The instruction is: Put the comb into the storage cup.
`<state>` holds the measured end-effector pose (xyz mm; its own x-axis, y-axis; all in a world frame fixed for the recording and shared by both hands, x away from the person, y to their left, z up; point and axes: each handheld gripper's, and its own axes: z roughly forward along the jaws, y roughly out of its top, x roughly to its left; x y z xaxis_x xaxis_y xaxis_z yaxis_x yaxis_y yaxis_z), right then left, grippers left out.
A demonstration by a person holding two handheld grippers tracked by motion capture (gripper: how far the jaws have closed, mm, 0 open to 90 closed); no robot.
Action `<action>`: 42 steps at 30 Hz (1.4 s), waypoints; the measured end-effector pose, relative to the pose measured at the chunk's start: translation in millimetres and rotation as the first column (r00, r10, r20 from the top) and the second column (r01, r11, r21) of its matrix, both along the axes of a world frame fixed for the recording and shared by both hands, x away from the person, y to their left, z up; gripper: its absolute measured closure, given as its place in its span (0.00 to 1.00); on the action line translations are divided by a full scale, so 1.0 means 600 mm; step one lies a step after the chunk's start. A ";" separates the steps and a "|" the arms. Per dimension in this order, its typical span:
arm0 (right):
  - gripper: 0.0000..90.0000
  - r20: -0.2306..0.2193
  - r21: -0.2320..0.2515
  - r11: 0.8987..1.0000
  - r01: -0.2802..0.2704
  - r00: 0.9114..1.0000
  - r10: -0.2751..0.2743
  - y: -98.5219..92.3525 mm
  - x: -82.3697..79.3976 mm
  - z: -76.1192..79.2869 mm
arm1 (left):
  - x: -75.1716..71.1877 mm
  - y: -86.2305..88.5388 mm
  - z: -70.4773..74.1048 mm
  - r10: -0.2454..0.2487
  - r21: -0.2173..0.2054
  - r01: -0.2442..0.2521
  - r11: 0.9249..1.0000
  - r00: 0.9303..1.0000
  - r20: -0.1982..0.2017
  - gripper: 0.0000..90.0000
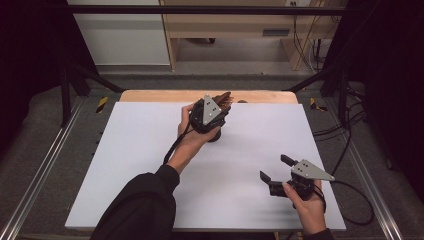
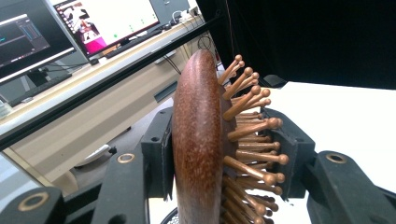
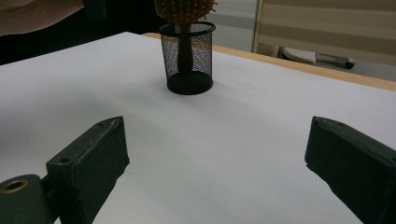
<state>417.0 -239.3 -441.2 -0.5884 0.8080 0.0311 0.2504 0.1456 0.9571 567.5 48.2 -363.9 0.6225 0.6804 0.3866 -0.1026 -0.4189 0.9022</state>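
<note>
A white table (image 1: 150, 165) with a wooden far edge stands in a dark-curtained bay, with a desk and monitors beyond it. Near the table's far edge, at about twelve o'clock from its middle, a wooden hairbrush (image 2: 198, 140) stands with its handle down in a black mesh cup (image 3: 187, 56). The left gripper (image 1: 220, 107) has its jaws around the brush head: one pad lies flat against the smooth back, the other against the round-tipped wooden pins, so it is gripping the brush. The cup sits under that gripper, its base on the white surface. The right gripper (image 1: 274, 169), at about five o'clock from the cup and well apart from it, rests low over the table with its jaws spread wide and nothing between them.
</note>
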 end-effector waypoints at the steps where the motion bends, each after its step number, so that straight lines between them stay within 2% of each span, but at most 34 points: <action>1: 0.07 -0.001 0.000 1.000 -0.001 1.000 0.001 0.000 0.000 0.000 | -0.001 0.000 -0.001 -0.002 0.000 0.002 1.000 1.000 0.001 0.54; 5: 0.07 0.002 -0.003 1.000 0.001 1.000 -0.001 0.000 0.001 0.000 | -0.005 -0.002 -0.005 -0.012 0.003 0.012 1.000 1.000 0.006 0.54; 8: 0.07 -0.001 -0.003 1.000 0.001 1.000 -0.001 0.000 0.001 0.000 | -0.007 -0.004 -0.010 -0.023 -0.013 0.023 1.000 1.000 -0.013 0.52; 13: 0.07 0.000 -0.006 1.000 -0.001 1.000 0.001 0.001 0.001 -0.001 | -0.014 -0.012 -0.017 -0.034 0.000 0.034 0.999 0.999 -0.008 0.51; 25: 0.07 0.000 -0.005 1.000 -0.003 1.000 0.003 0.001 0.001 -0.001 | -0.020 -0.021 -0.026 -0.044 -0.009 0.044 0.999 0.999 -0.014 0.49; 31: 0.07 -0.002 -0.007 1.000 -0.006 1.000 0.006 0.002 0.001 -0.001 | -0.020 -0.021 -0.030 -0.052 -0.015 0.051 0.999 0.998 -0.035 0.47; 42: 0.07 -0.004 -0.007 1.000 -0.007 1.000 0.007 0.002 0.001 -0.001 | -0.022 -0.035 -0.038 -0.059 -0.002 0.059 0.998 0.998 -0.038 0.46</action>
<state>417.6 -238.2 -442.0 -0.5936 0.8043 0.0275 0.2528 0.1539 0.9552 554.1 27.4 -386.9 0.6759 0.6420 0.3618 -0.0932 -0.4126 0.9062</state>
